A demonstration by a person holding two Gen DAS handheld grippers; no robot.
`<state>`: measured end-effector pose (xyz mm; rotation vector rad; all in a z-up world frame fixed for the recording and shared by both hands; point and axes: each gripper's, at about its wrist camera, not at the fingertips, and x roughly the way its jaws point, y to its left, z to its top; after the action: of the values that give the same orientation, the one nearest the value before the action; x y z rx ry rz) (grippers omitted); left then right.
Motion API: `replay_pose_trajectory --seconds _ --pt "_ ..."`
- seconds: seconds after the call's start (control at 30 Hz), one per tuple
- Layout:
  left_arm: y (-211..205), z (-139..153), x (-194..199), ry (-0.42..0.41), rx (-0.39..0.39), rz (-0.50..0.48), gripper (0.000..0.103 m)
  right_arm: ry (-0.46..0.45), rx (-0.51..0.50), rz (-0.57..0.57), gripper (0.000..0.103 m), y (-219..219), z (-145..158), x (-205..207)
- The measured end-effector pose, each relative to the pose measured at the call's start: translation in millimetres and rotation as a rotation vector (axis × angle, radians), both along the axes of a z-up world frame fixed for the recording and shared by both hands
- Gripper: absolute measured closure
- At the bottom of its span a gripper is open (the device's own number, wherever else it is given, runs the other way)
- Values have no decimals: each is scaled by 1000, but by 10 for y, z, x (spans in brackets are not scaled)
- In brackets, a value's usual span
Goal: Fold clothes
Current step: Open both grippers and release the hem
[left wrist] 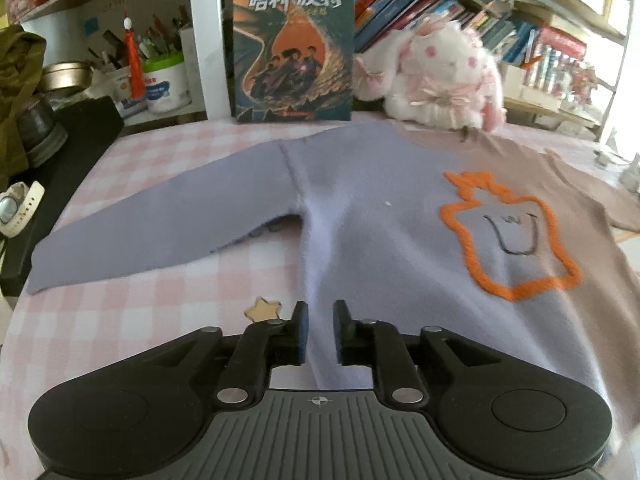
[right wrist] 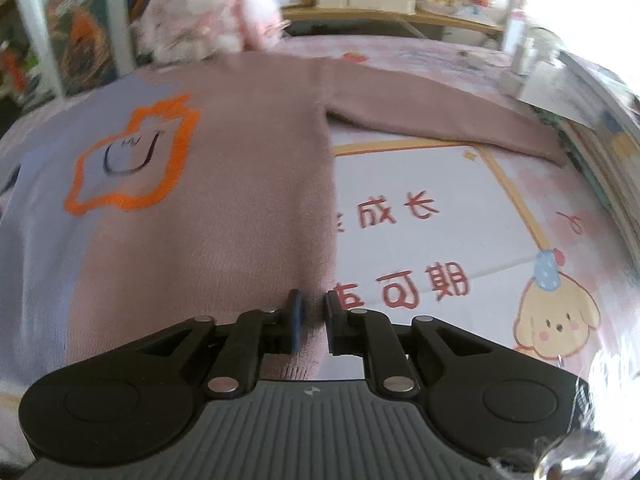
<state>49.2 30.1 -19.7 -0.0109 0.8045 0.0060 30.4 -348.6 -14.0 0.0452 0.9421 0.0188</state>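
Sweater (left wrist: 380, 216) lay flat on the pink checked cloth (left wrist: 160, 304) in the left wrist view, lavender on one half and brown toward three o'clock, its orange-outlined face patch (left wrist: 516, 236) at two o'clock from the left gripper (left wrist: 320, 332). That gripper's jaws stood slightly apart with the lavender hem running between them; whether the pads pressed the fabric could not be told. One sleeve stretched toward nine o'clock, the brown sleeve was cut off at the frame's edge. A book (left wrist: 294, 40) and a plush rabbit (left wrist: 436, 76) stood at twelve o'clock. In the right wrist view, the sweater (right wrist: 240, 168) filled the left side, its brown sleeve reaching toward two o'clock, blurred. The right gripper (right wrist: 313, 320) had a narrow gap, the brown hem edge lying in it, contact unclear. A printed mat (right wrist: 440, 220) showed at three o'clock, partly covered by the knit.
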Motion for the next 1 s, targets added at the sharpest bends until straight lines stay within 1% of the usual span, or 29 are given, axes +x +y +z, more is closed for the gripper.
replay_pose_trajectory --seconds 0.03,0.07,0.1,0.13,0.17,0.23,0.27,0.33,0.37,0.4,0.43,0.5,0.53,0.57,0.67,0.7,0.77,0.8,0.83,1.0 --pt "-20 11 -57 -5 0 -6 87 -17 17 -22 88 -12 26 -26" --pt "-48 18 -121 -9 2 -13 85 -34 31 -42 84 -16 55 -57" --pt "-69 26 -165 -14 2 -23 82 -48 38 -54 81 -11 83 -82" --pt "-90 33 -208 -19 3 -34 77 -61 39 -60 80 7 112 -110" --pt "-112 41 -254 -28 8 -41 75 -73 39 -63 79 36 138 -146" --pt "-151 60 -334 -42 15 -55 74 -92 40 -66 75 97 181 -212" --pt "-168 72 -366 -46 12 -57 74 -101 40 -68 72 127 202 -245" --pt "-198 97 -421 -50 -11 -48 73 -115 37 -69 68 191 231 -305" --pt "-212 109 -449 -51 -23 -44 72 -124 30 -70 63 222 247 -338" --pt "-230 124 -477 -57 -35 -35 67 -133 24 -72 56 253 263 -371" --pt "-247 139 -505 -63 -48 -26 60 -144 15 -78 52 281 282 -406" --pt "-306 174 -563 -88 -59 3 50 -167 -1 -89 40 313 309 -458" --pt "-346 185 -576 -97 -57 12 49 -181 -11 -89 36 320 323 -475" --pt "-387 195 -589 -105 -55 22 48 -199 -23 -88 30 326 340 -490" --pt "-541 207 -598 -103 -32 48 45 -254 -68 -66 18 327 379 -501" --pt "-602 222 -592 -96 -21 53 44 -266 -77 -57 17 315 388 -496" --pt "-729 267 -618 -107 5 43 38 -265 -80 -41 15 263 399 -467" --pt "-802 287 -634 -121 20 37 30 -265 -79 -30 14 239 399 -457" --pt "-861 298 -650 -128 30 32 26 -265 -78 -19 13 214 398 -448" --pt "-1144 260 -656 -90 65 10 24 -231 -70 43 13 109 313 -411"
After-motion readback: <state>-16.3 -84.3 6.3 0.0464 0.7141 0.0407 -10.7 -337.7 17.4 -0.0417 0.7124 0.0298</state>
